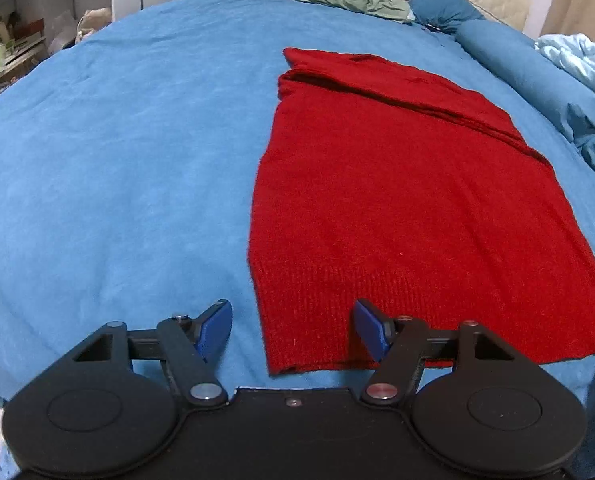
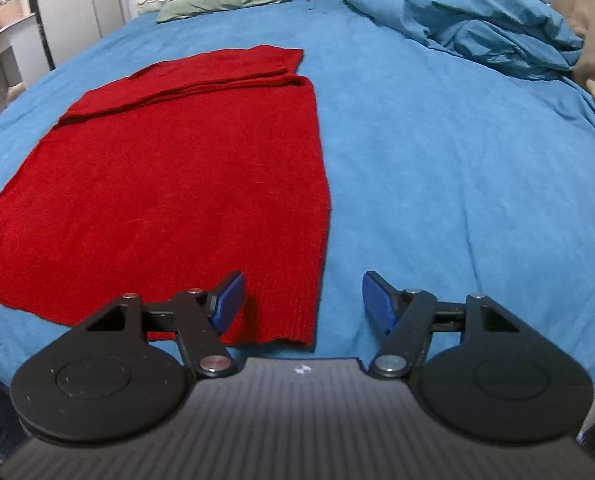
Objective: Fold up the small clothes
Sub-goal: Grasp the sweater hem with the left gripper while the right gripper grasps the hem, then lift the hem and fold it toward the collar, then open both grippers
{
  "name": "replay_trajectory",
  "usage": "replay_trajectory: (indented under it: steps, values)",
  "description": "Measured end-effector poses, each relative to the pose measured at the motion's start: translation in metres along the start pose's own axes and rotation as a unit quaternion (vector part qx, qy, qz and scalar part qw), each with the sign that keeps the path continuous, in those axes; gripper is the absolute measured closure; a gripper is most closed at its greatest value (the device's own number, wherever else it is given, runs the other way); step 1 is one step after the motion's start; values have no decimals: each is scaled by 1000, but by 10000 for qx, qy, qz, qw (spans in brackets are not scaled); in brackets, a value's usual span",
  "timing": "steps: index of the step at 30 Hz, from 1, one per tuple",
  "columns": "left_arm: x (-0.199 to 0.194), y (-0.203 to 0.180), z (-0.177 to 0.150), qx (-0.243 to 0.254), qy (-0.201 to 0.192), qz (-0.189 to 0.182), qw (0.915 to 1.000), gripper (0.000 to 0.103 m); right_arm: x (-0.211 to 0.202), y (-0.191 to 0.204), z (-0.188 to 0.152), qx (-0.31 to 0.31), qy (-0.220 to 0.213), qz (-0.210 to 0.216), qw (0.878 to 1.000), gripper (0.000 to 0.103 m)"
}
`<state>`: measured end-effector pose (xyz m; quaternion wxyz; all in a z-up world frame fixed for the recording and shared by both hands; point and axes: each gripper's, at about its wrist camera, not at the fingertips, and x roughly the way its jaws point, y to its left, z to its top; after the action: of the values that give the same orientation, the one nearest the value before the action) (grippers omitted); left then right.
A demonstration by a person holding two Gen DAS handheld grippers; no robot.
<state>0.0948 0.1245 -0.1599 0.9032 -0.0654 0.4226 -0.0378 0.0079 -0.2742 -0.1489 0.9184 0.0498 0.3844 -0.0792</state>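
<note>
Two hand-held grippers (image 1: pixel 293 330) (image 2: pixel 302 300) spread, red sweater (image 1: pixel 401 208), blue bedspread (image 1: pixel 117 152)

No legible text or labels

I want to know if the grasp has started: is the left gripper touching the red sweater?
Cannot tell. In the left wrist view the open left gripper straddles the red sweater hem corner, but neither contact nor gap shows plainly.
</note>
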Motion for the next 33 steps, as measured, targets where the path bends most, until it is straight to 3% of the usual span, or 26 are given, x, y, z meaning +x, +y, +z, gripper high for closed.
replay_trajectory:
  steps: [4,9,12,14,16,22,25,30,33]
  values:
    - [-2,-7,-11,206,-40,90,9997,32,6,-1,-6,54,199,49,9998,33]
    - [0,-10,-11,230,-27,83,9997,43,9,6,-9,-61,320,229,9992,57]
    - [-2,-7,-10,188,-14,57,9998,60,13,5,-11,-9,386,298,9988,64]
    - [-2,-5,-9,141,-11,48,9999,82,14,3,-11,60,419,317,9986,71]
    - [-3,-3,-8,79,-5,-20,10000,95,14,0,-11,149,424,349,9984,80]
    - [-23,-3,-3,-58,-174,-157,9997,97,6,-6,-7,465,370,510,9969,83]
    - [-45,1,10,-281,-411,-343,9982,97,-11,-16,4,753,148,771,9941,83]
    - [-75,-1,59,-556,-1062,-669,9905,97,-38,-31,47,1272,-329,1228,9837,83]
    - [-75,-6,107,-583,-1423,-768,9851,97,-44,-32,92,1274,-659,1433,9792,83]
